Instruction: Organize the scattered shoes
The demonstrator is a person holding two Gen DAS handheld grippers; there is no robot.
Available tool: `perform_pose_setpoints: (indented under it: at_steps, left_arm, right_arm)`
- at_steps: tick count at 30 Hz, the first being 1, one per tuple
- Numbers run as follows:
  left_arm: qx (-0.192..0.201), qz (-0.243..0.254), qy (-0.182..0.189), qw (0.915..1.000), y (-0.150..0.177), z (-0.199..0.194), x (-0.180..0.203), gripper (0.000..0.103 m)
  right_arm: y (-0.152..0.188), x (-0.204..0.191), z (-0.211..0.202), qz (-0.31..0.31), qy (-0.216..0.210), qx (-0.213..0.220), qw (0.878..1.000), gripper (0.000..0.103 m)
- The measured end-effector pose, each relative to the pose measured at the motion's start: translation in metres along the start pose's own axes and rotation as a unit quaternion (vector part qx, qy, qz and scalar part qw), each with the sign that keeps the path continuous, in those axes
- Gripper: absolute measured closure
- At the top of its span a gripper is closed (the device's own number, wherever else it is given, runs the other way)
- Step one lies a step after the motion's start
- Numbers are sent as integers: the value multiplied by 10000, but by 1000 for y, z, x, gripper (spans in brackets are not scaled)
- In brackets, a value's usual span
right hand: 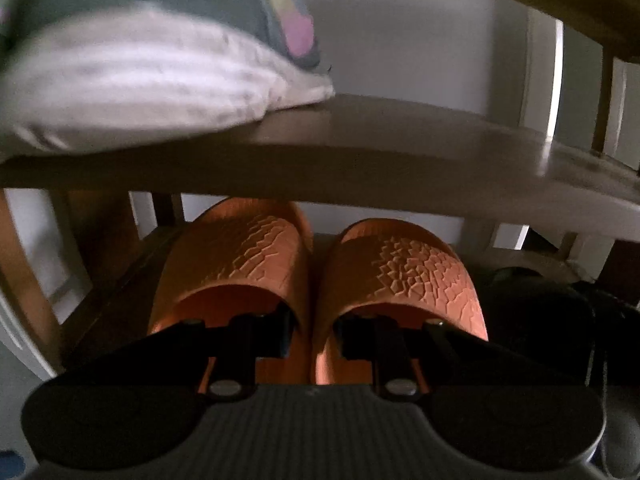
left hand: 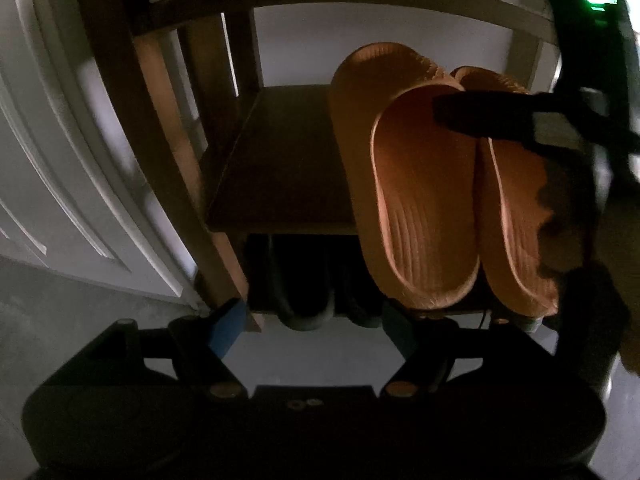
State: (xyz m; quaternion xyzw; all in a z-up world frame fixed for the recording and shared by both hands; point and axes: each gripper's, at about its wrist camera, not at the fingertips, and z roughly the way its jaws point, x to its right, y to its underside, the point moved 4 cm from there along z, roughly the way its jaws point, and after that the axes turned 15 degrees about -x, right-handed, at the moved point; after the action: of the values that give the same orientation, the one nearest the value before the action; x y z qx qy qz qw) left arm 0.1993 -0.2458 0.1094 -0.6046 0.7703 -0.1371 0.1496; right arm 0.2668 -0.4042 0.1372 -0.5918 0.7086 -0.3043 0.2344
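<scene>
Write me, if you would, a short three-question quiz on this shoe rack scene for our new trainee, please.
1. True or false: the left gripper holds a slipper.
2. Where are the orange slippers? A: on the floor. B: on the rack shelf below the white-soled sneaker. C: beside that sneaker, on its shelf.
3. Fill in: the right gripper has one finger inside each ____.

Key: 1 false, it is open and empty. 2 B. 3 slipper.
</scene>
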Motion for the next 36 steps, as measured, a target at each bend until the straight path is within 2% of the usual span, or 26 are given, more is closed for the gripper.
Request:
perform_pose_setpoints:
  at_steps: [7, 9, 10, 12, 14, 17, 19, 21, 25, 28, 31, 36]
  left_arm:
    - [-13, 1, -146, 9999, 11, -5, -5, 27]
    - [27, 5, -167, 9999, 12, -7, -5, 27]
    - [61, 7, -171, 9998, 13, -9, -5, 27]
    - [84, 18, -156, 9998, 15, -12, -4, 27]
    - [75, 29, -95, 9999, 18, -16, -1, 27]
    - [125, 33, -66, 9999, 22, -23, 3, 27]
    - [191, 19, -49, 9998, 24, -31, 5, 27]
    - [260, 37, -24, 9997, 25, -36, 8, 27]
    - [505, 187, -47, 9985, 38, -60, 19, 27]
    - [570, 244, -36, 9981, 49, -68, 26, 27]
    - [608, 301, 100, 9976, 67, -77, 37, 27]
    - [679, 675, 179, 9952, 97, -86, 61, 27]
  right_arm:
    - [-5, -2, 23, 269, 170, -98, 9994, 71]
    - [-3, -1, 26, 311, 174, -135, 9993, 61]
    - [-1, 1, 27, 336, 198, -153, 9991, 52]
    - [1, 2, 26, 302, 198, -196, 9992, 48]
    - [2, 4, 25, 276, 149, -297, 9991, 36]
    - [-2, 6, 23, 204, 148, -456, 9986, 34]
    - [3, 10, 10, 220, 96, -382, 9990, 34]
    - [8, 14, -5, 234, 48, -297, 9993, 27]
    - [36, 25, -61, 326, -70, 114, 9994, 17]
    - [71, 39, -98, 544, -62, 183, 9983, 8]
    - [109, 54, -134, 792, 16, 165, 9967, 8]
    - [172, 80, -194, 1205, 148, 134, 9925, 6]
